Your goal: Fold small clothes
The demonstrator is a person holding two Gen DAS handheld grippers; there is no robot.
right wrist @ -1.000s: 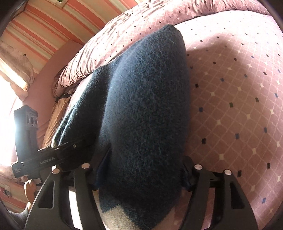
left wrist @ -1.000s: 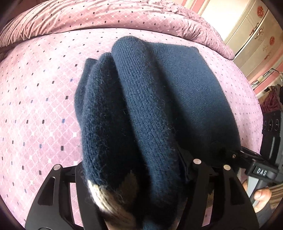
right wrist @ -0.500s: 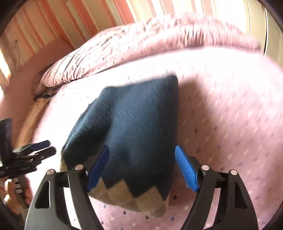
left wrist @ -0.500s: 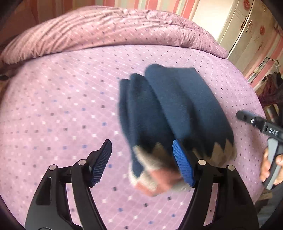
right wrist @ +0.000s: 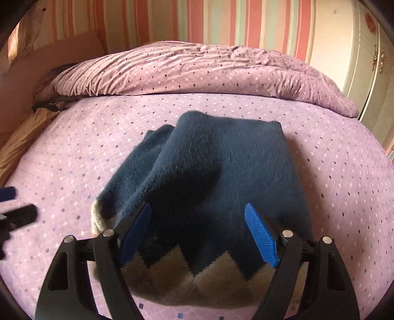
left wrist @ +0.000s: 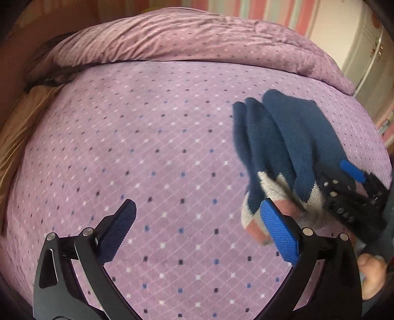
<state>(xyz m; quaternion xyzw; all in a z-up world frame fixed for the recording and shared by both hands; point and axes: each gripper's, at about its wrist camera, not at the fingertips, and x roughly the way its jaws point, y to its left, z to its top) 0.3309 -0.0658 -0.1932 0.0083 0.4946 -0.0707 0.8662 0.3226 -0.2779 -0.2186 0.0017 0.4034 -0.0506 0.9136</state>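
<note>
Sweater lies folded on bedspread, zigzag hem toward camera.

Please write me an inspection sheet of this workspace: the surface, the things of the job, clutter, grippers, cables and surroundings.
Surface: purple dotted bed cover, smooth.
Job's things: folded navy knit garment with beige zigzag hem, lying on the cover.
Clutter: bunched duvet at the far edge.
Grippers: left gripper jaws opening, nothing between them; right gripper jaws opening, pads clear of the garment under them.
Cables: nothing seen.
Surroundings: striped wallpaper, cream wardrobe.
</note>
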